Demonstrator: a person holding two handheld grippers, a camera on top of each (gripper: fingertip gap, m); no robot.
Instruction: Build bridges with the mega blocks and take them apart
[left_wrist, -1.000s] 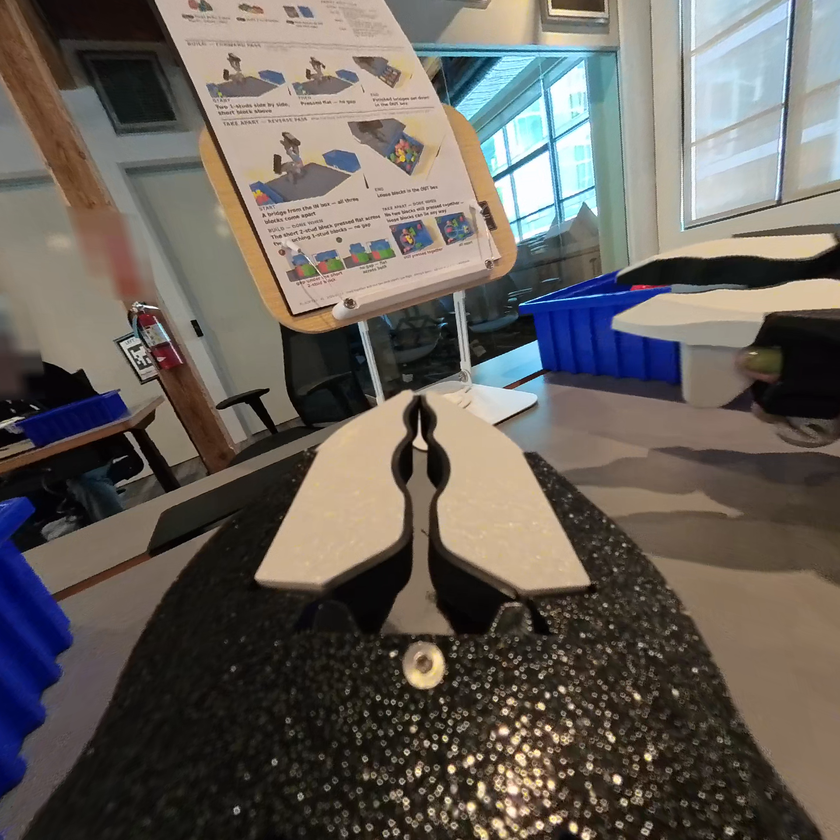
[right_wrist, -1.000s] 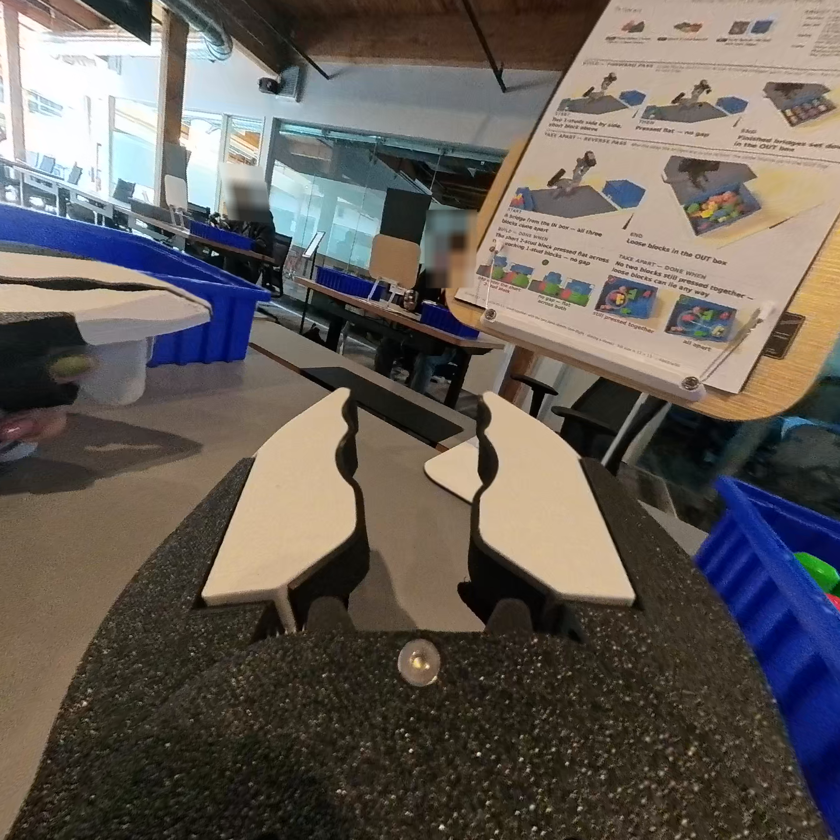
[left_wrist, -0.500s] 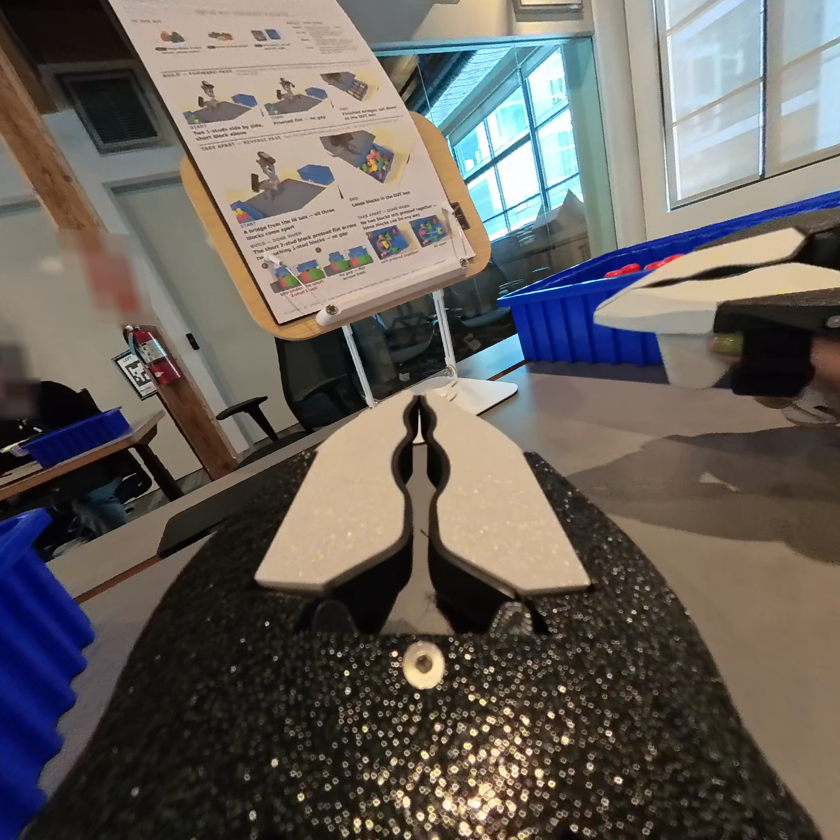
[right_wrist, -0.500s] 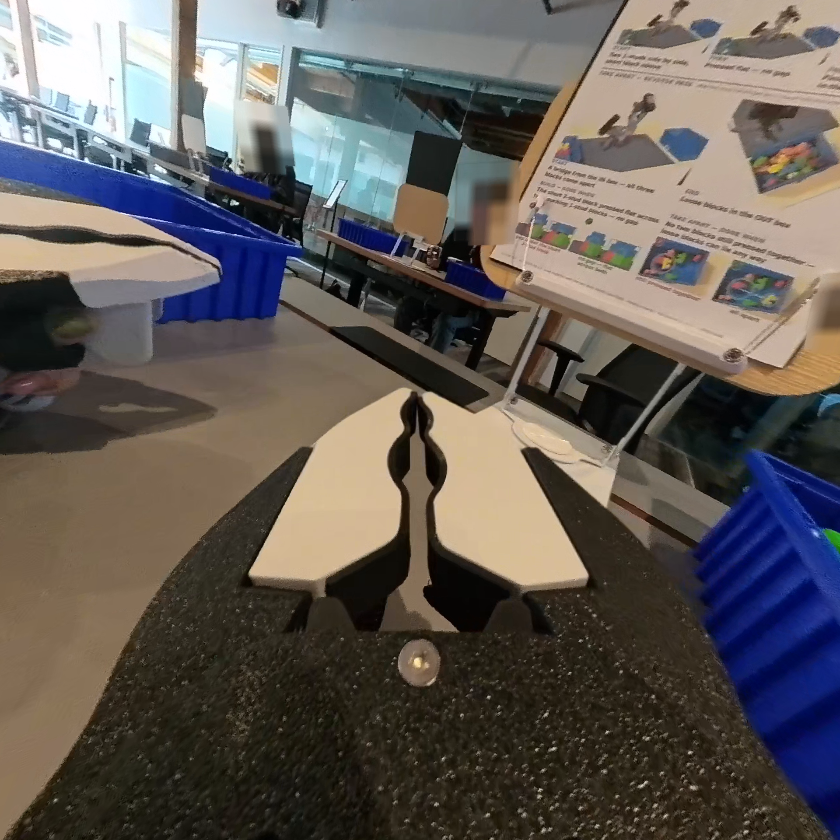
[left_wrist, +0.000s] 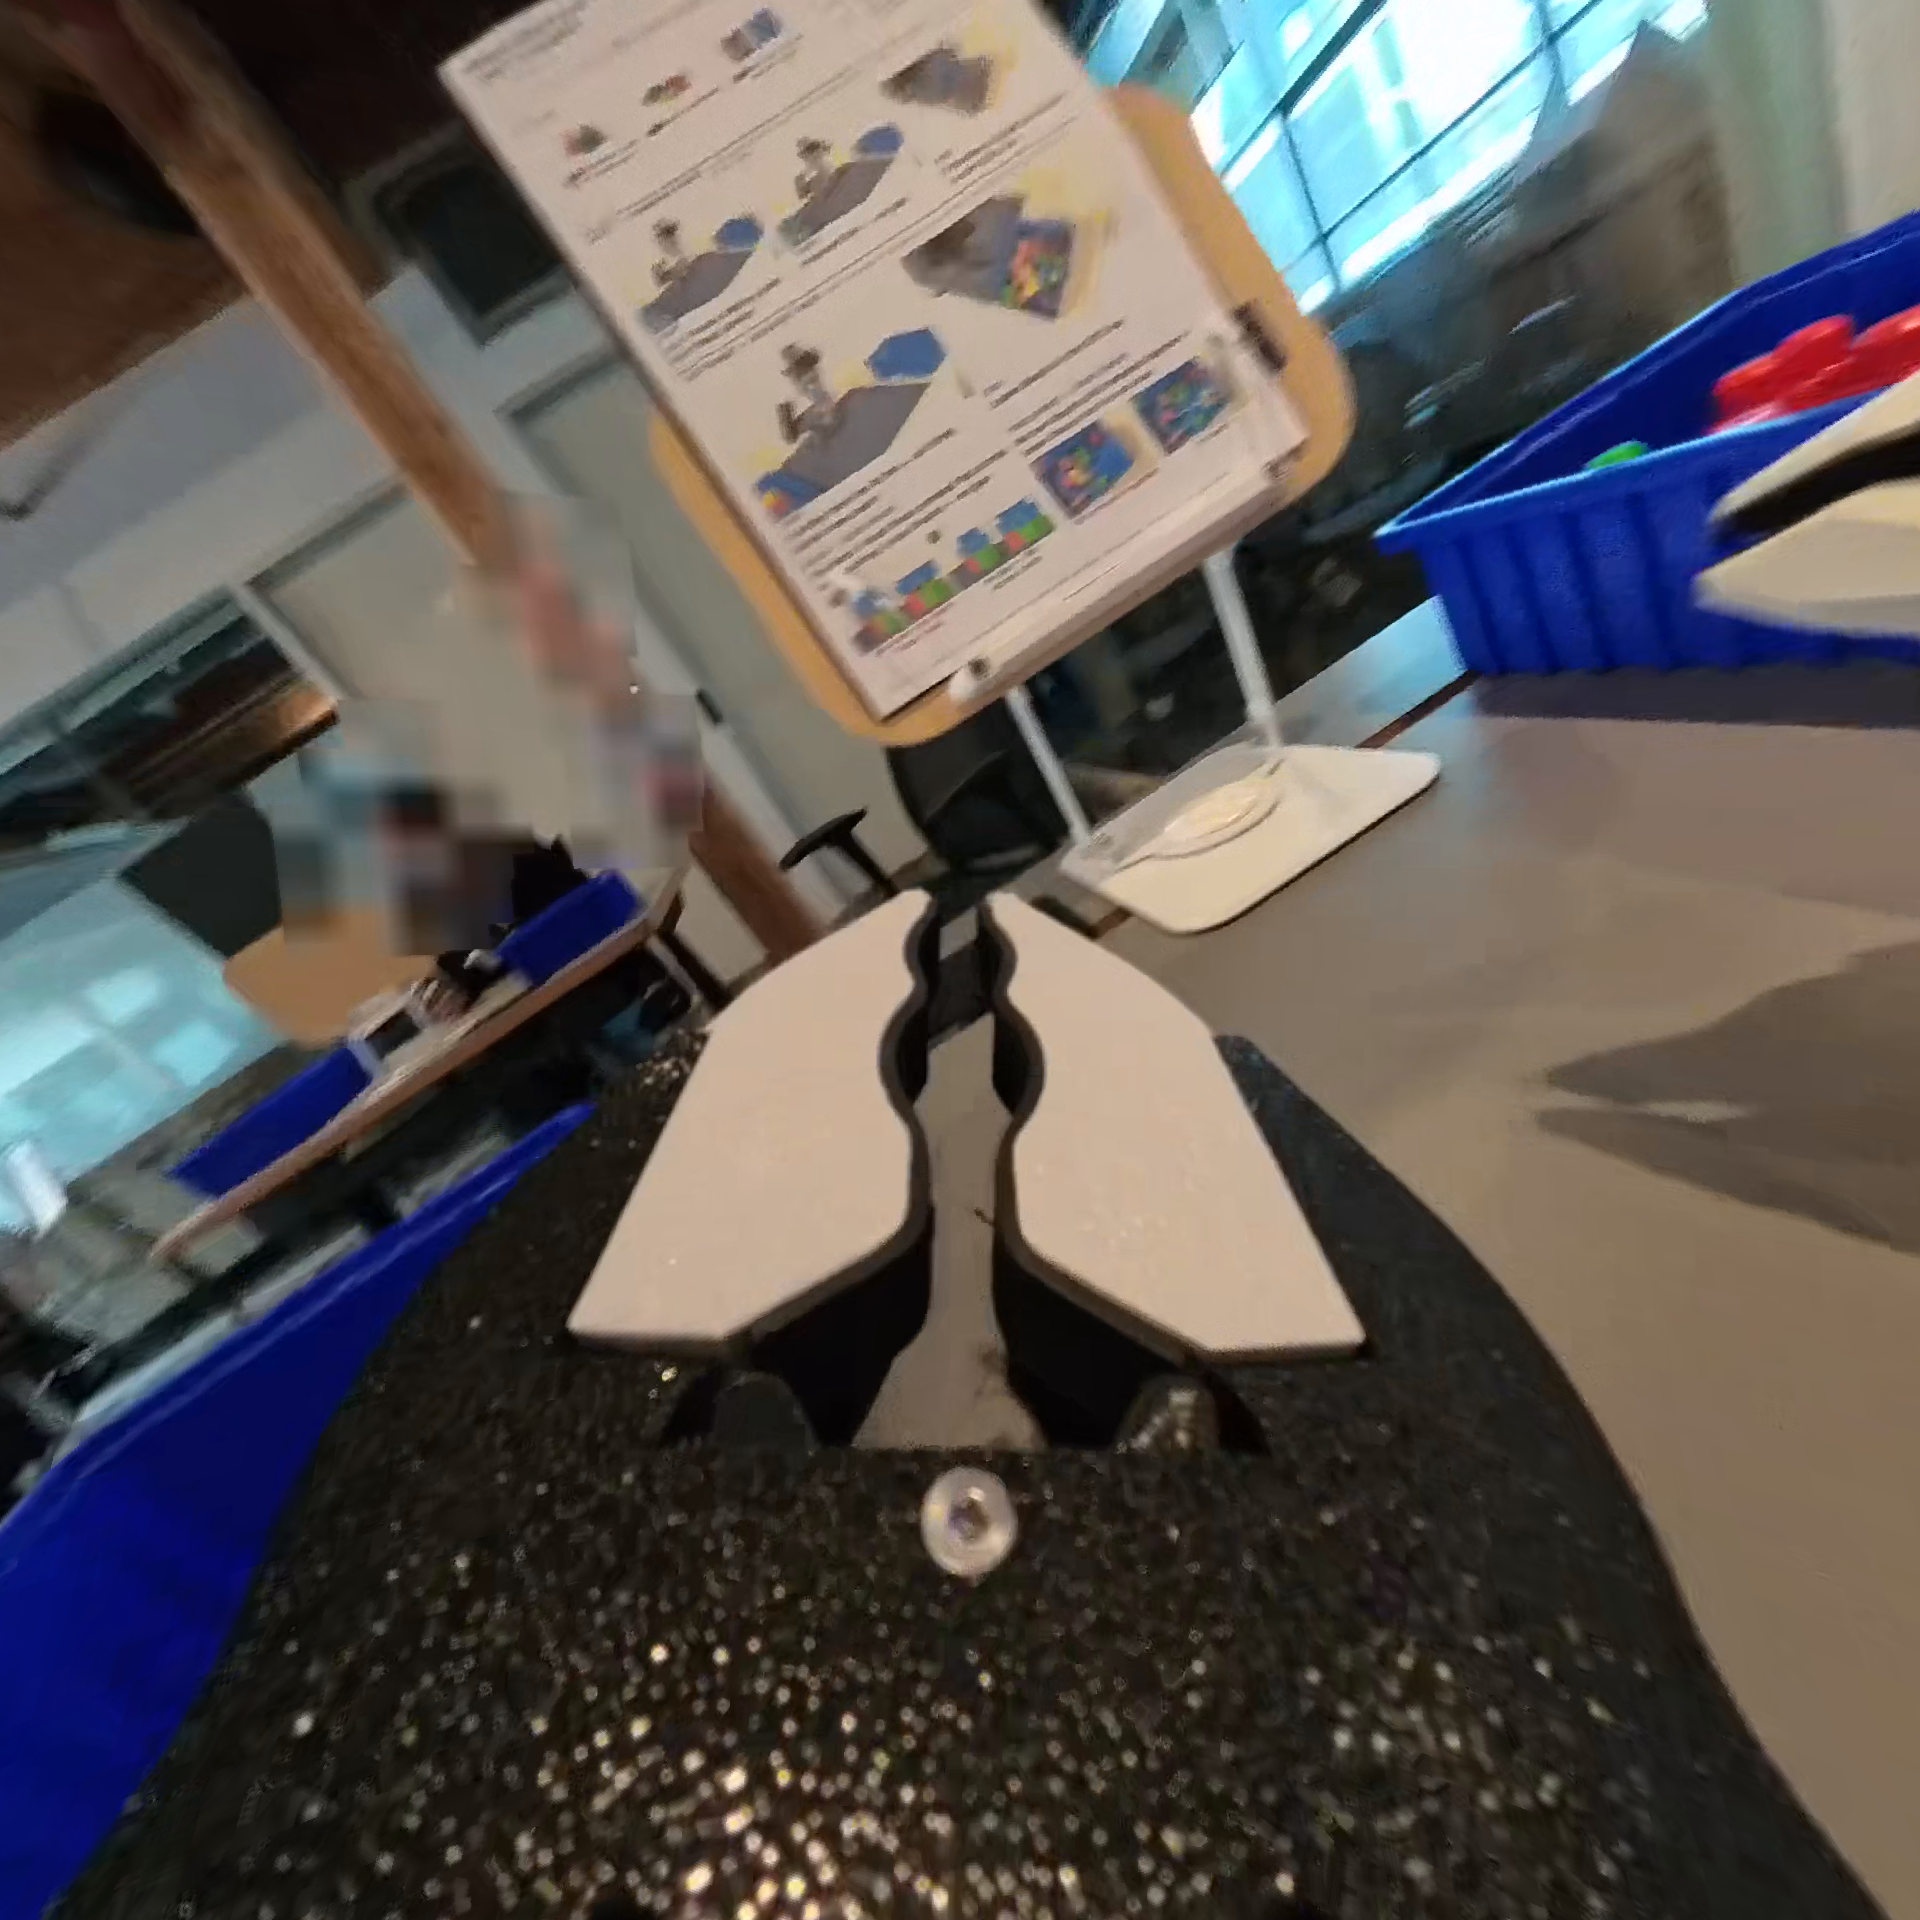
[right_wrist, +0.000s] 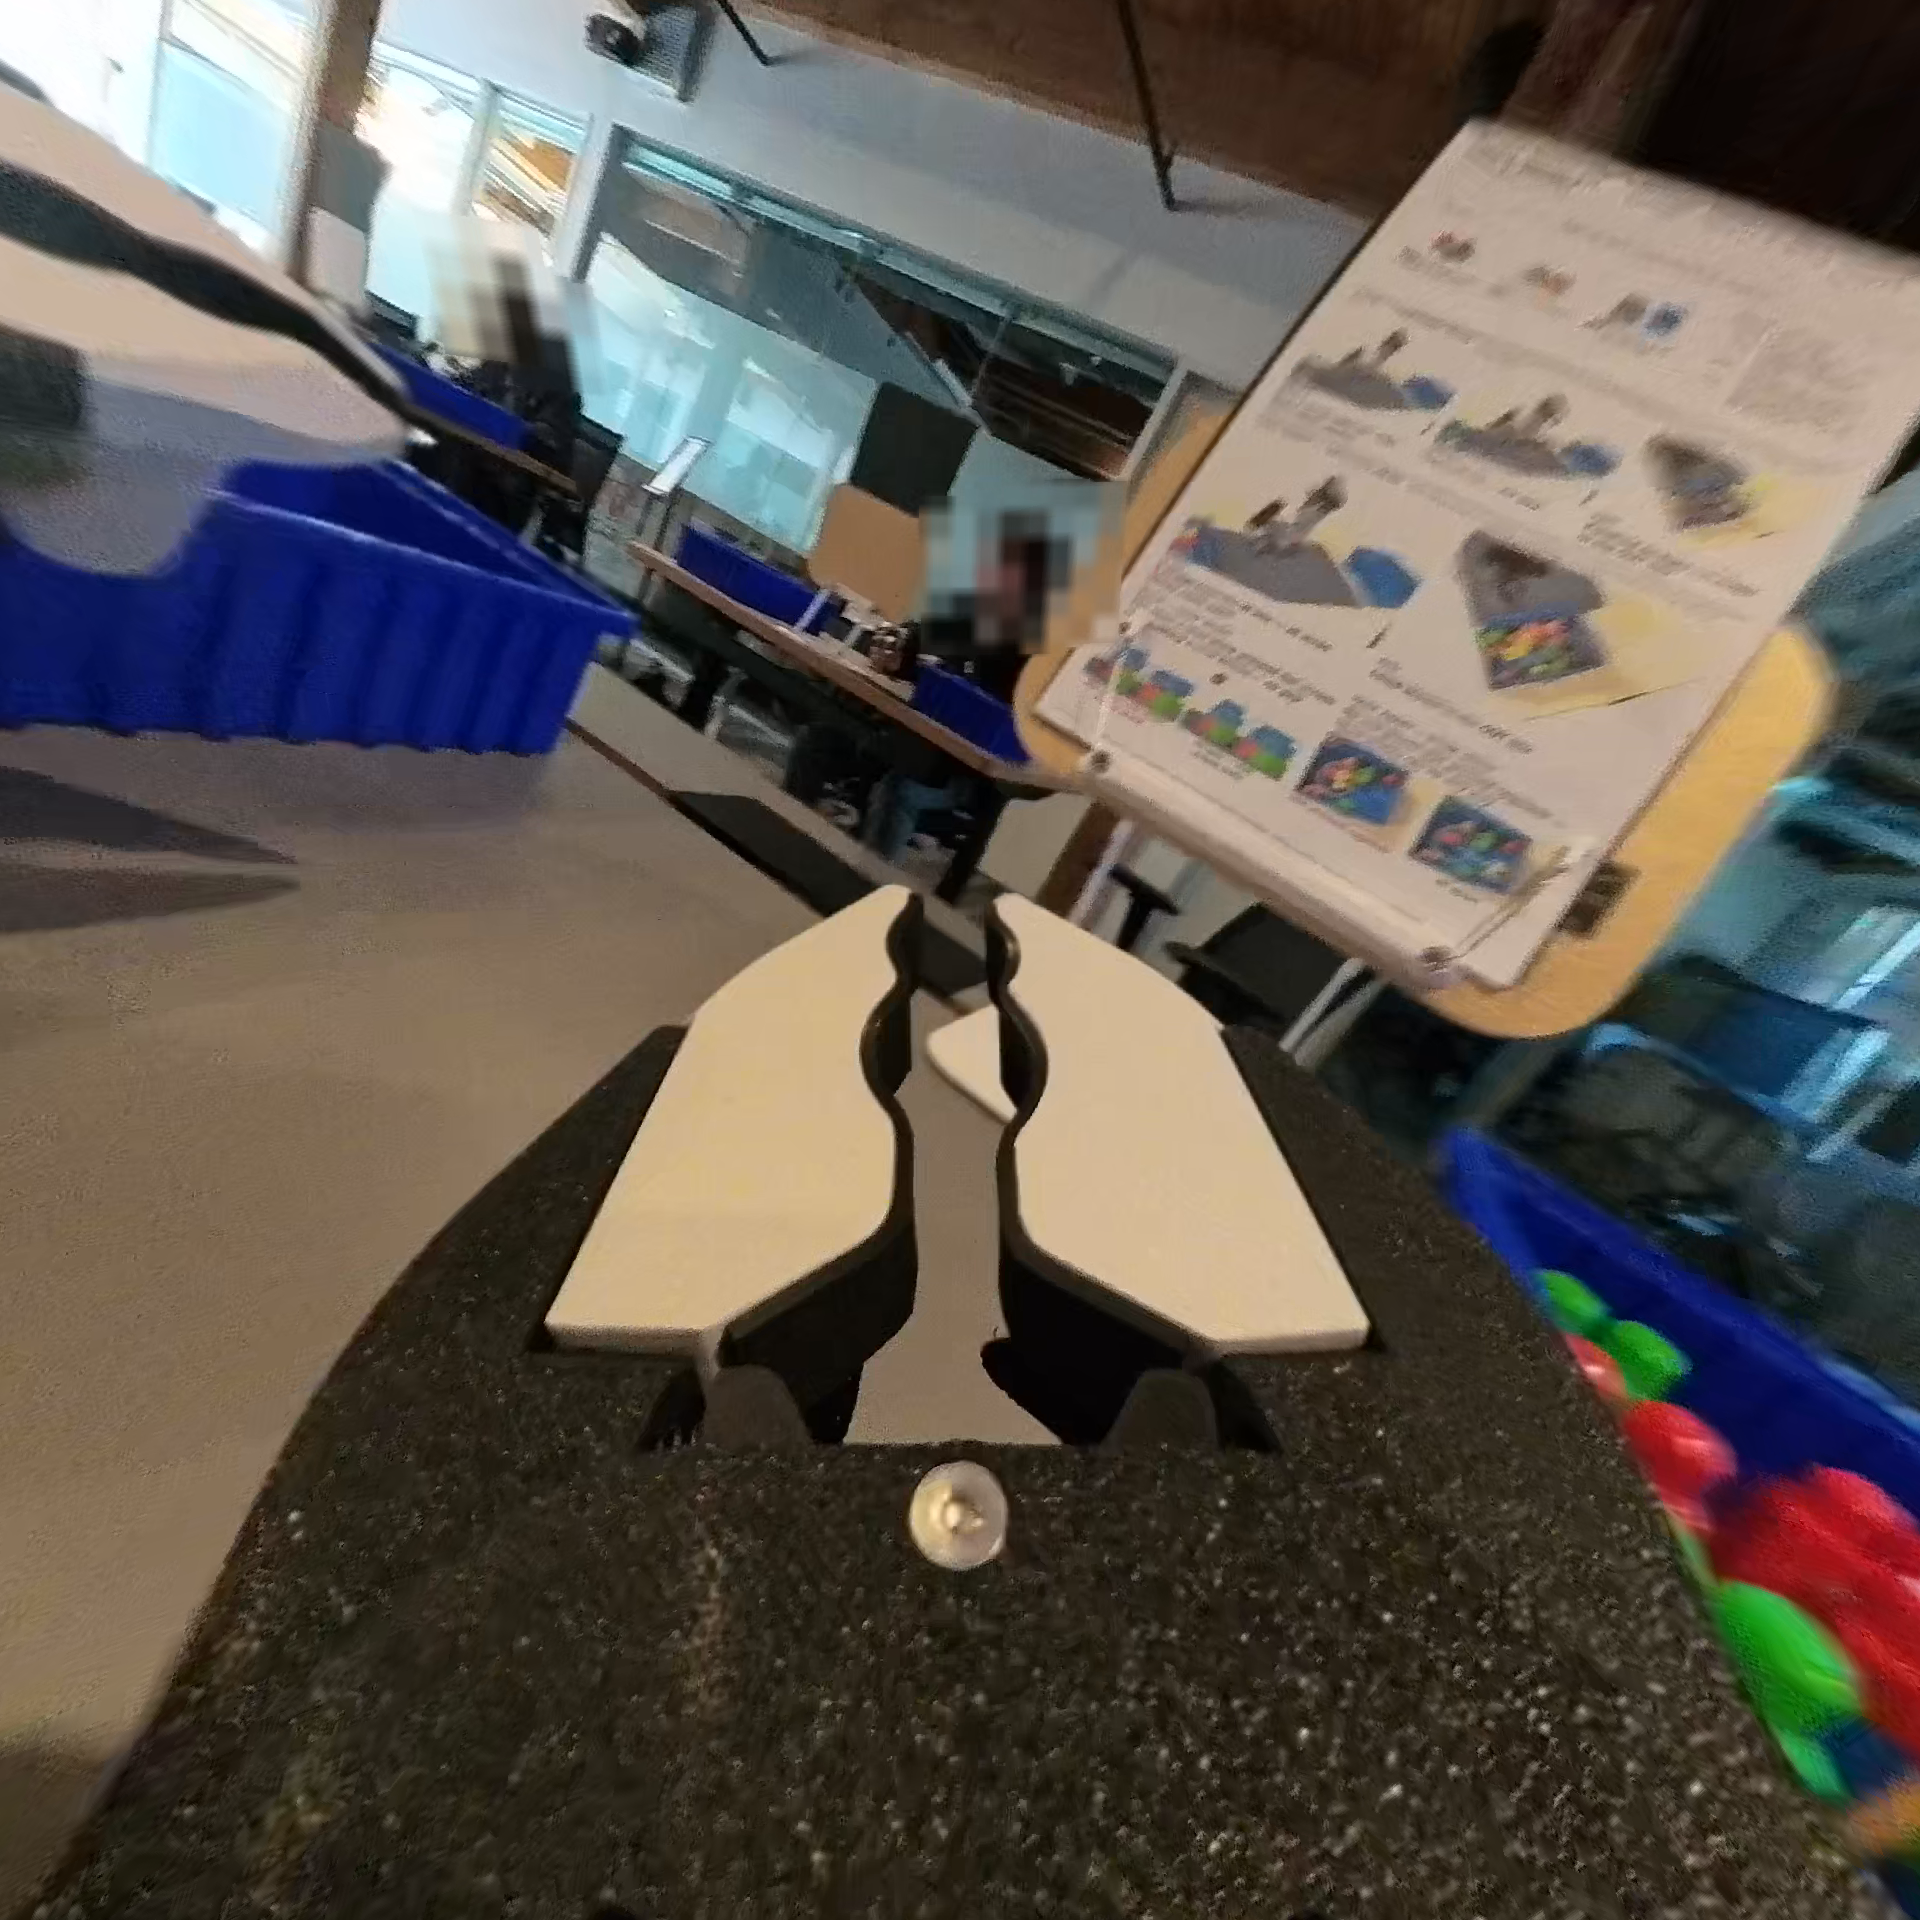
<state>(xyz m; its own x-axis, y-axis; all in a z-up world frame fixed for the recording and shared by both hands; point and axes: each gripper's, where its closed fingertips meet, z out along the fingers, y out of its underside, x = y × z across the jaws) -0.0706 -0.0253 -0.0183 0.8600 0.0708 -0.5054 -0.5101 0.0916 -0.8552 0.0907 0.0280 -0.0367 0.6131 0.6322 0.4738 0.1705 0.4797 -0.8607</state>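
My left gripper (left_wrist: 958, 904) hovers over the grey table (left_wrist: 1558, 935), its jaws a narrow crack apart and holding nothing. My right gripper (right_wrist: 954, 902) is likewise slightly open and empty. Red (left_wrist: 1818, 364) and green (left_wrist: 1621, 454) mega blocks lie in a blue bin (left_wrist: 1610, 582) at the right. That bin (right_wrist: 1621, 1278) with red (right_wrist: 1683, 1455) and green (right_wrist: 1777, 1652) blocks lies just right of my right gripper. The right gripper also shows at the left wrist view's right edge (left_wrist: 1709, 551). The left gripper shows blurred at the right wrist view's upper left (right_wrist: 384, 384).
An instruction sheet on a wooden stand (left_wrist: 883, 364) stands at the table's far edge on a white base (left_wrist: 1247, 831); it also shows in the right wrist view (right_wrist: 1455, 571). A second blue bin (left_wrist: 208, 1403) sits close at the left (right_wrist: 364, 623). People at desks behind. There is about 15 cm between the tips of the two grippers.
The right gripper closed from wide open, then parted slightly. The left gripper's jaws parted a crack. Both views swung and tilted, bringing the bins closer.
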